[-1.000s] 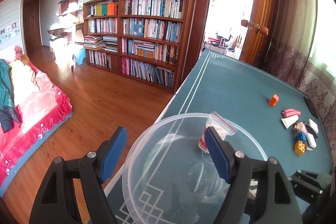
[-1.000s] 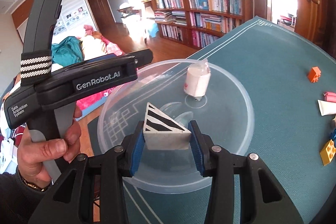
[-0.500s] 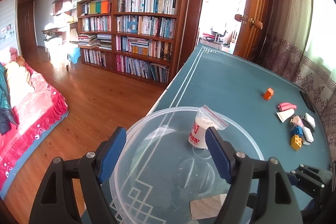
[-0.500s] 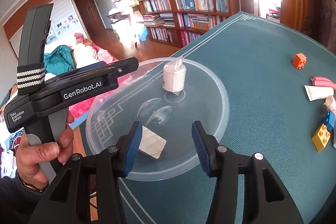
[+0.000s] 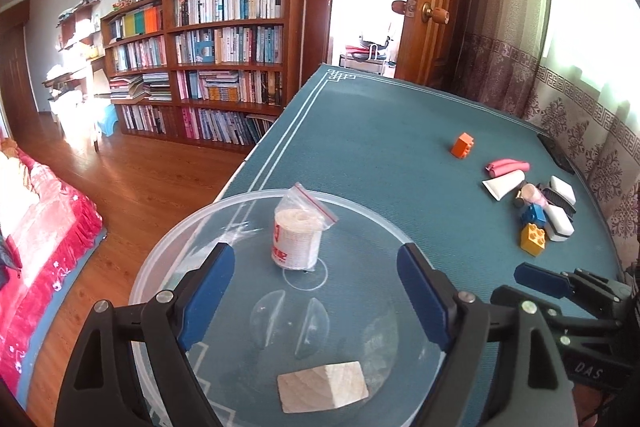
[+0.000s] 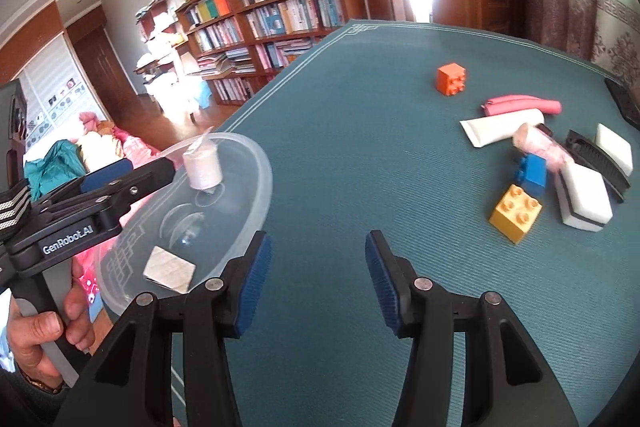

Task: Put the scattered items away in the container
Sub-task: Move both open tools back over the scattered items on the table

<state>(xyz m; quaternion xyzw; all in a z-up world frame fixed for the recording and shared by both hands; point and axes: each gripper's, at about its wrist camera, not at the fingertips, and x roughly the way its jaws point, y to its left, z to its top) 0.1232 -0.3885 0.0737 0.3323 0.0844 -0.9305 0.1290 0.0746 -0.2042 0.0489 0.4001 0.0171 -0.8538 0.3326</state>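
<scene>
A clear plastic bowl sits at the table's near left corner. Inside it stand a bagged white roll and a wooden wedge. My left gripper hovers open over the bowl with nothing between its fingers. My right gripper is open and empty above bare cloth, right of the bowl. Scattered at the right lie an orange brick, a pink pouch, a white tube, a yellow brick, a blue brick and white sponges.
The table wears a teal cloth with white border lines. A black brush lies among the sponges. A hand holds the left gripper's handle. Beyond the left edge are a wood floor, a bookcase and a red bed.
My right gripper opened and dropped the wooden wedge into the bowl, then swung right, away from the bowl toward the scattered items. The left gripper stayed open over the bowl.
</scene>
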